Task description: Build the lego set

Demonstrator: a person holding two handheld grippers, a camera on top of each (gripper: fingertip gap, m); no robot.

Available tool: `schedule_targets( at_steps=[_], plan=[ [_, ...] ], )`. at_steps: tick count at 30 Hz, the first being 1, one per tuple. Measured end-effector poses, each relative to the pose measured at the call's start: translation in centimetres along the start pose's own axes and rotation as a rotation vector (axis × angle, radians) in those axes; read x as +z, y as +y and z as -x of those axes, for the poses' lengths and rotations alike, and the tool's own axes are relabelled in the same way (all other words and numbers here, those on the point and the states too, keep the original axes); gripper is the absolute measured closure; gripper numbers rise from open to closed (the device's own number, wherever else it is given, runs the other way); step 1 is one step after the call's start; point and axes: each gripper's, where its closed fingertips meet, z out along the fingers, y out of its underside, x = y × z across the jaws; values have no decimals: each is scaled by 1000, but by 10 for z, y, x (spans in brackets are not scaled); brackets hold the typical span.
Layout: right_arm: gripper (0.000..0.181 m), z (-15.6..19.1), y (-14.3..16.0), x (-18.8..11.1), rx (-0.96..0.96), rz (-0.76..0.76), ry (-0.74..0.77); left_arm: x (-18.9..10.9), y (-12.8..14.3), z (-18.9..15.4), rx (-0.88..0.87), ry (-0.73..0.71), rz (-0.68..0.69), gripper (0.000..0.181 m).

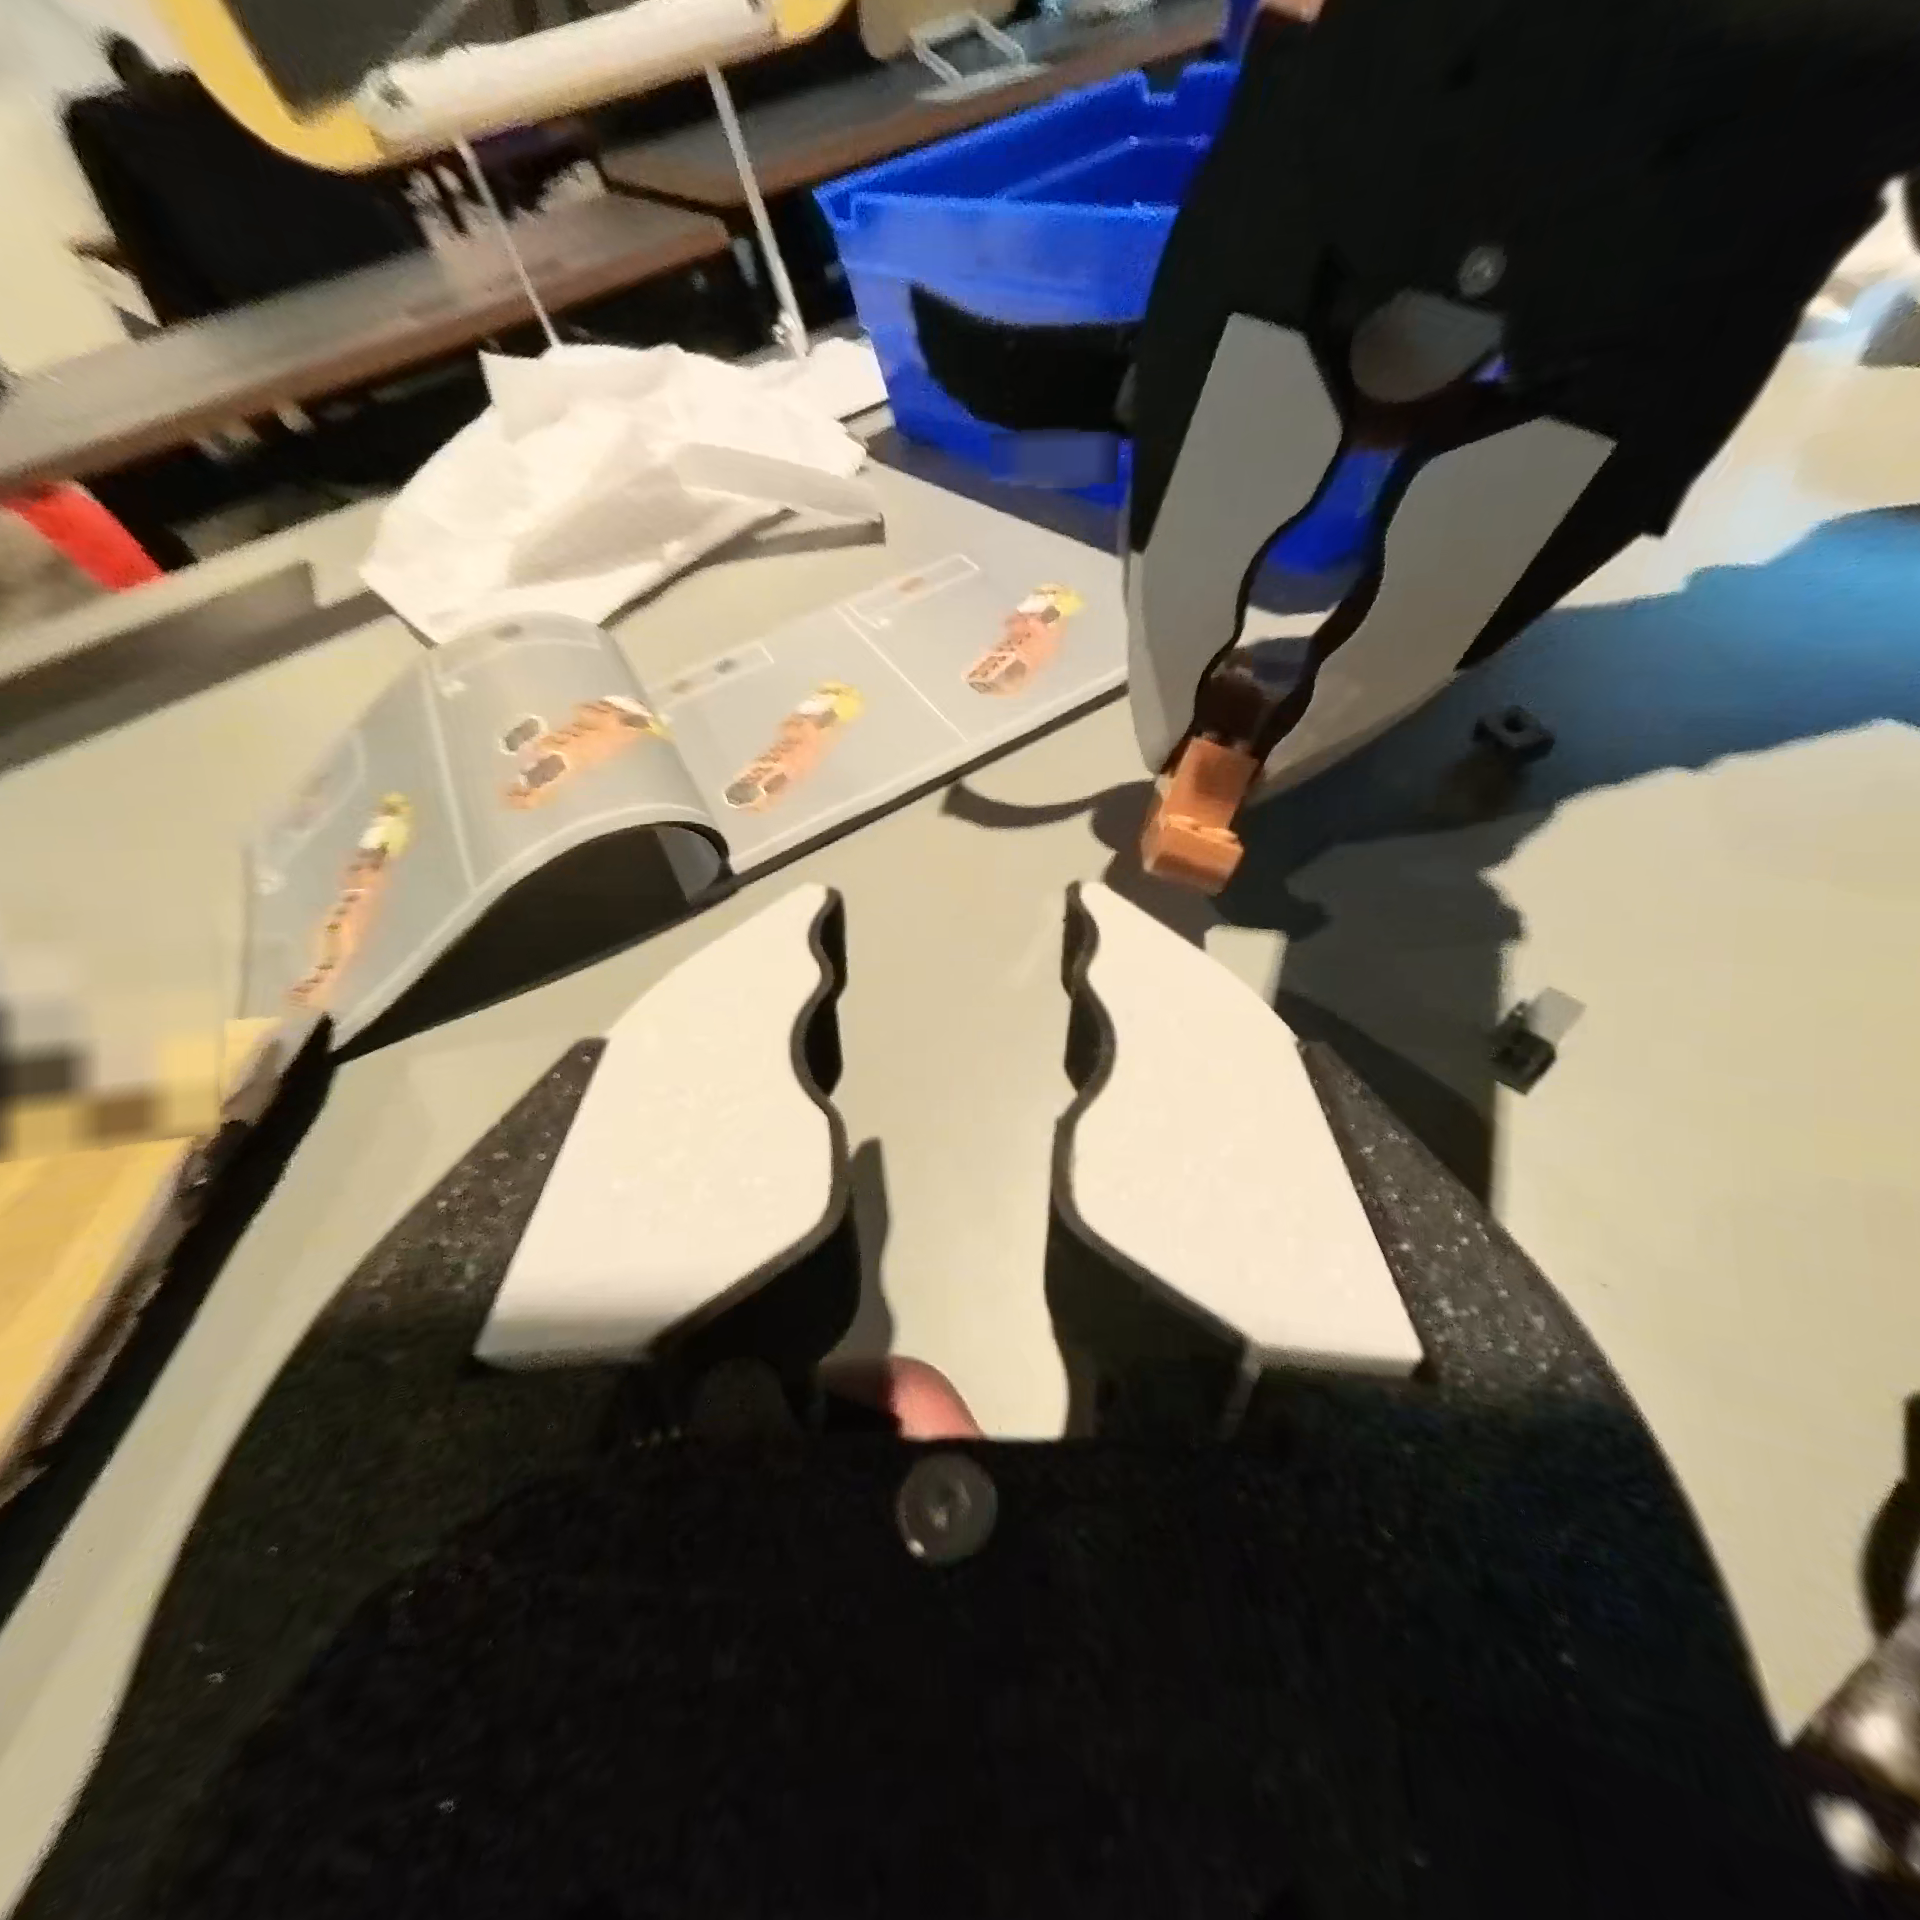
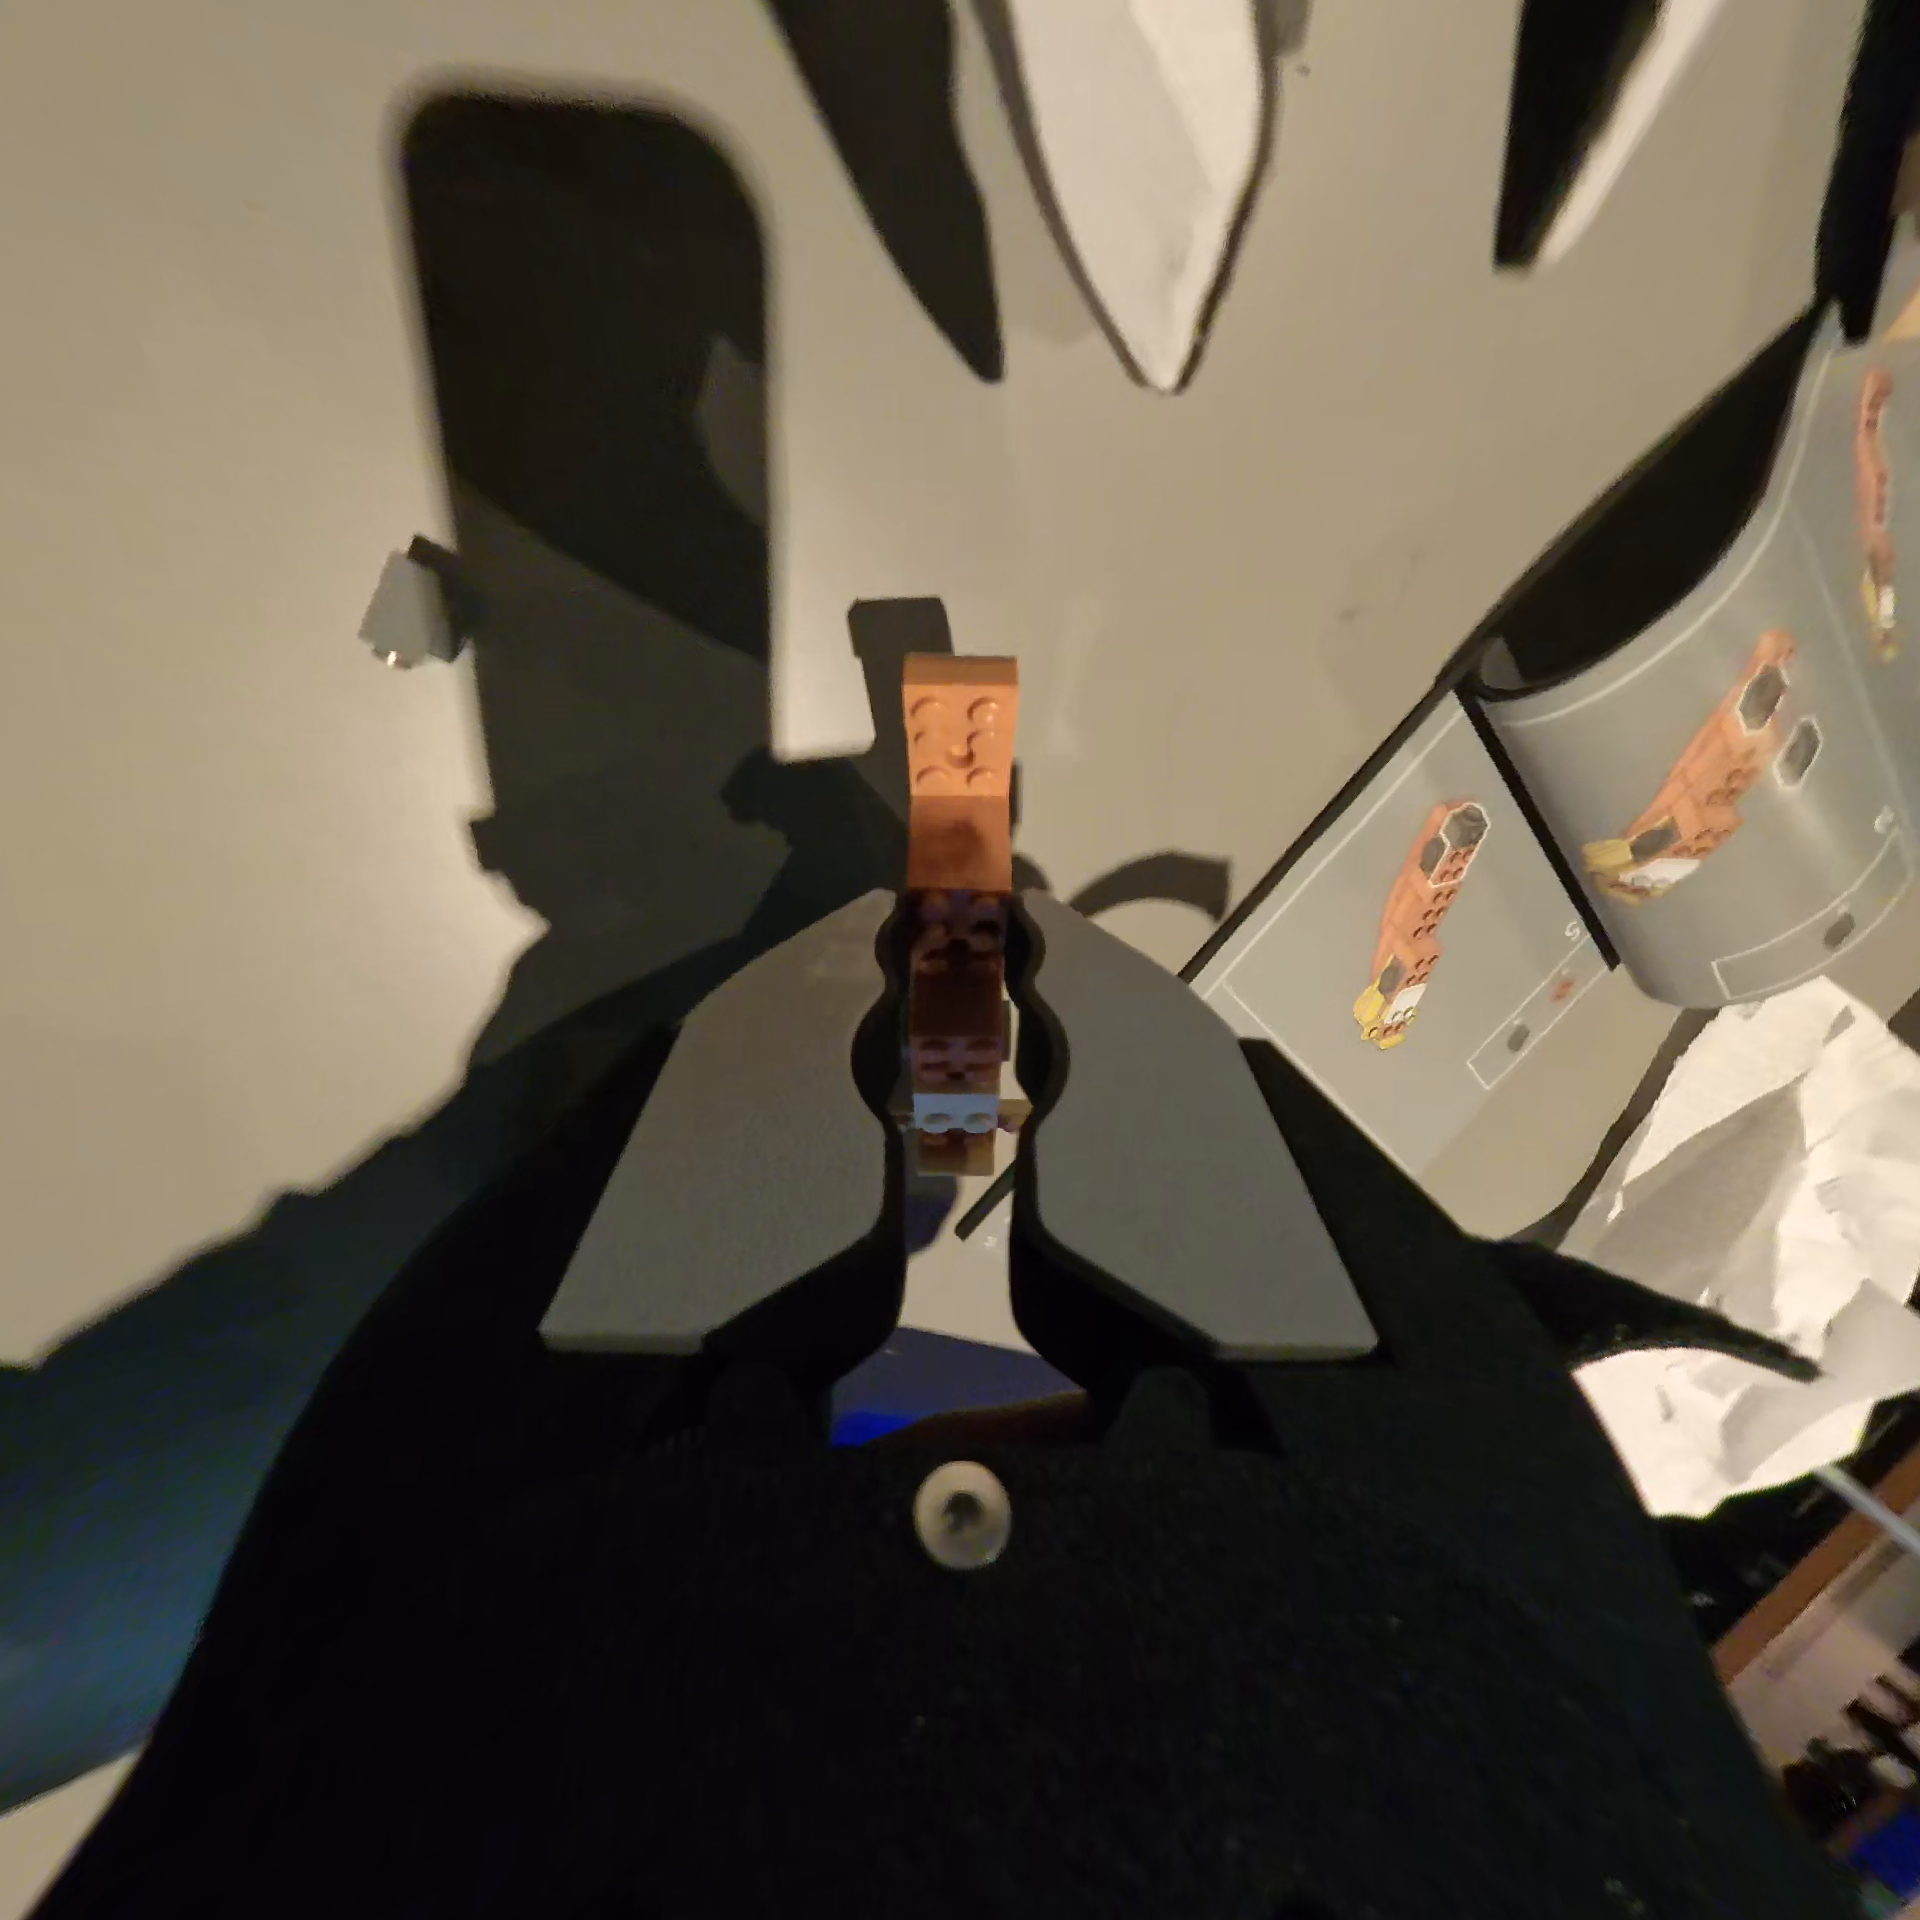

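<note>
Orange lego assembly [image 2: 958, 831] sits clamped between the right gripper [image 2: 956, 935] fingers, long axis running out along them, studded orange end poking past the tips and a brown-and-white section back in the wavy throat. In the left wrist view its lower orange end [image 1: 1195, 821] is at or just above the grey table [image 1: 1558, 1143]; contact cannot be told. Left gripper [image 1: 951, 914] is apart with nothing between the fingers, pointing at the table just short of the assembly.

Handling, judged: small, light, rigid plastic, smooth and a bit slippery on flat faces. Stud joints may pop if squeezed across a seam or levered, so best held across the flat side walls near the middle, as the right one does, leaving the studded end free for adding parts.

Materials: fingers carry flat pale grey plates with scalloped black inner edges on speckled black bodies. Table is matte grey.

Loose pieces: a small grey-and-black brick [image 2: 405, 613] lies well left of the right fingers, seen to the right of the left ones [image 1: 1538, 1029]; a small black piece [image 1: 1512, 732] lies near the right gripper. Open instruction booklet [image 1: 665, 748], glossy and curling at the spine, lies ahead-left of the left tips. Crumpled white paper [image 1: 613, 488] lies beyond it, and a blue plastic bin [image 1: 997, 239] behind the right gripper.
</note>
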Motion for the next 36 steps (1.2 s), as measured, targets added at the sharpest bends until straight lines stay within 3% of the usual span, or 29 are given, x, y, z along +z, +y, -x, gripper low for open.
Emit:
schedule_targets(
  at_steps=[12,14,18,23,27,31,34,36],
  plan=[
    [165,-3,-5,13,-343,188,-75,4,27,-51,192,260,176,141],
    [153,-10,-3,13,-337,210,-30,4,29,-54,204,272,190,140],
    [136,-10,-4,-10,-127,102,44,-3,29,-56,172,300,181,139],
    [154,39,-37,-34,317,-246,12,-13,26,-54,118,329,147,140],
    [154,70,-39,-14,464,-209,27,-14,24,-55,82,371,142,140],
    [160,71,-46,-9,579,-257,33,-14,22,-59,77,401,132,140],
    [159,72,-46,0,568,-230,40,-15,22,-64,90,414,135,140],
    [170,74,-47,3,528,-208,33,-17,20,-70,81,436,129,140]
  ],
)
